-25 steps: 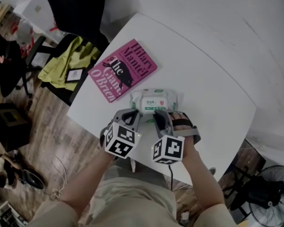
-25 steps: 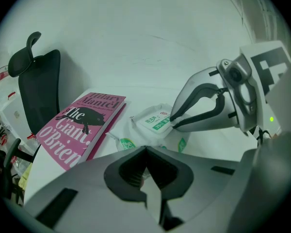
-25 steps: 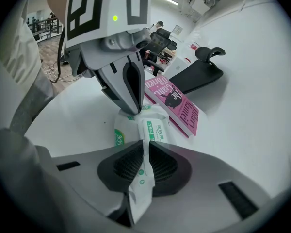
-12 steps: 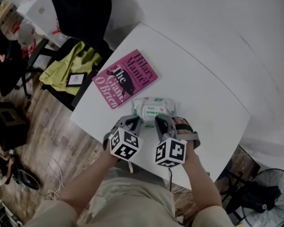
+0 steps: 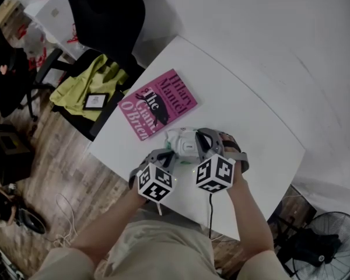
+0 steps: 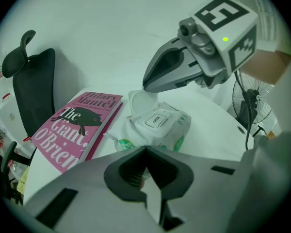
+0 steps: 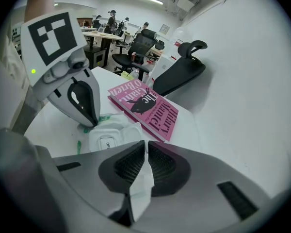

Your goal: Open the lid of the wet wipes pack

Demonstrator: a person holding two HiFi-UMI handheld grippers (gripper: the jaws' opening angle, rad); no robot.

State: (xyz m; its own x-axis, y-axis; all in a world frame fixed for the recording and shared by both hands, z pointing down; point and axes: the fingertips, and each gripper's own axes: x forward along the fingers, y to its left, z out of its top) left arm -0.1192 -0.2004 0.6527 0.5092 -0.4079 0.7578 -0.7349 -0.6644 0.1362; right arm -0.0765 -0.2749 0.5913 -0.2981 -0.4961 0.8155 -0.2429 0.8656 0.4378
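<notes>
Head view shows a white, smooth-topped table with a rounded corner. On it lies a pink book with a glossy cover, angled toward the far left. Just right of the book's near end sits the pack, a soft, pillow-shaped pouch of white film with green print. It is close to the table's near edge.

The left gripper reaches the pack from the near side. In the left gripper view its grey jaws are drawn together, with a sliver of the pack's crinkled end between them. The right gripper view shows the same tips pressed on the green-printed edge.

The right gripper comes over the pack from the right. Its jaws have just been closing and are now clamped on the lid, a thin, stiff white plastic flap with rounded corners. The lid is tilted up off the pack and hinged along its far-left side. Under it is a flat rectangular plate with a small label reading "OPEN". In the right gripper view the ribbed dark pads nearly meet, and a strip of white plastic runs down between them.

Each gripper has a cube with black-and-white square markers. Beyond the table's far left corner stands a black office chair, and a yellow-green cloth lies crumpled beside it.
</notes>
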